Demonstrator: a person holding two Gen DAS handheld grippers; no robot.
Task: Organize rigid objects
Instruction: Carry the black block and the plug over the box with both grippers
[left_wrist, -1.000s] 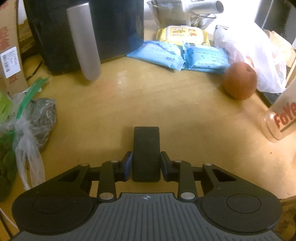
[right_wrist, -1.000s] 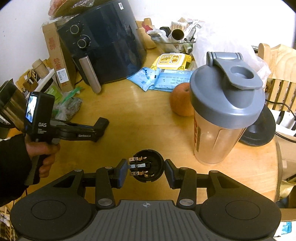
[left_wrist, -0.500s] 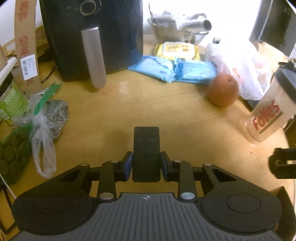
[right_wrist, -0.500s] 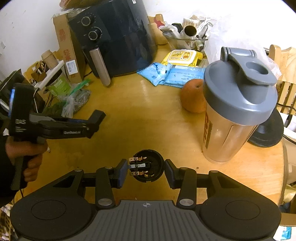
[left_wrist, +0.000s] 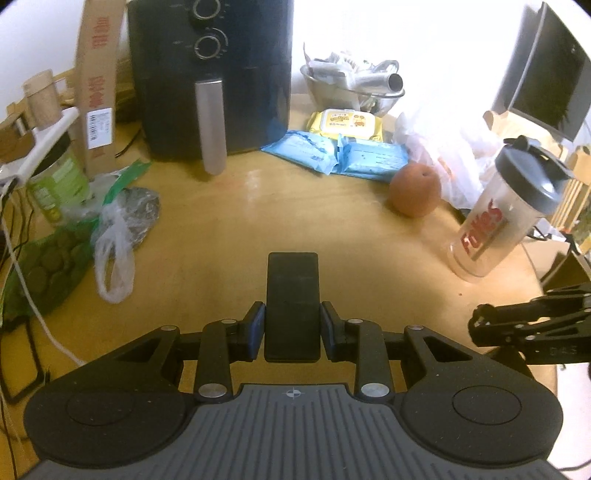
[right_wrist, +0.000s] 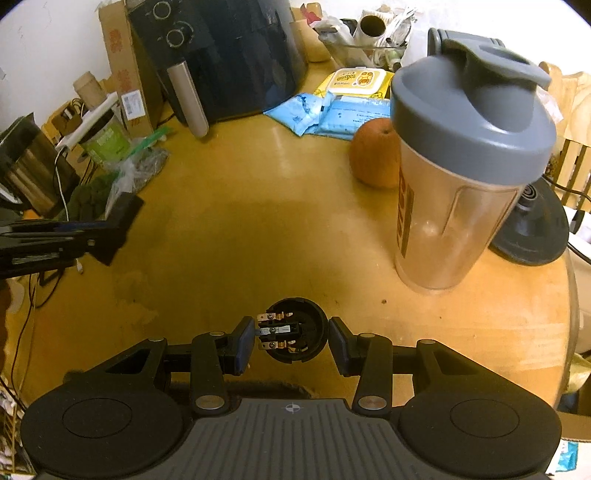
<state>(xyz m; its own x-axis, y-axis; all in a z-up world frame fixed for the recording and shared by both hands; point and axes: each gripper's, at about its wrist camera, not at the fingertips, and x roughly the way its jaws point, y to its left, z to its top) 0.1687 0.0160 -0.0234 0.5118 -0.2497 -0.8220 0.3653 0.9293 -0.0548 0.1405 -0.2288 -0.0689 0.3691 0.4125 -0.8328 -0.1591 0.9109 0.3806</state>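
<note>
- The left gripper (left_wrist: 292, 327) was clenched on a flat black slab (left_wrist: 292, 302), its blue pads pressed to the slab's long sides; the slab stuck out forward past the fingertips, above the wooden table (left_wrist: 229, 236).
- The right gripper (right_wrist: 291, 341) grasped a round black plug-like part (right_wrist: 295, 334) with brass contacts showing inside; the left pad met the contact side and the right pad sat at the rim, though whether it pressed there I could not tell.
- Ahead of both grippers lay a broad bare patch of tabletop, the widest open room on the table.
- Ahead and to the right of the right gripper, close by, stood a clear shaker bottle (right_wrist: 458, 177) with a grey lid, upright; an orange fruit (right_wrist: 373, 155) sat just beside it on its far left side.
- Behind the bottle a black round base (right_wrist: 532, 229) rested near the table's curved right edge.
- Far ahead, blue packets (left_wrist: 332, 155) and a yellow wipes pack (left_wrist: 343, 123) lay in front of a metal bowl (left_wrist: 325, 88) of clutter.
- Far ahead to the left stood a black air fryer (left_wrist: 210, 74) with a grey handle, a cardboard box (left_wrist: 98, 85) leaning beside it.
- To the left of the left gripper, plastic bags (left_wrist: 110, 229) crowded the table's left edge.
</note>
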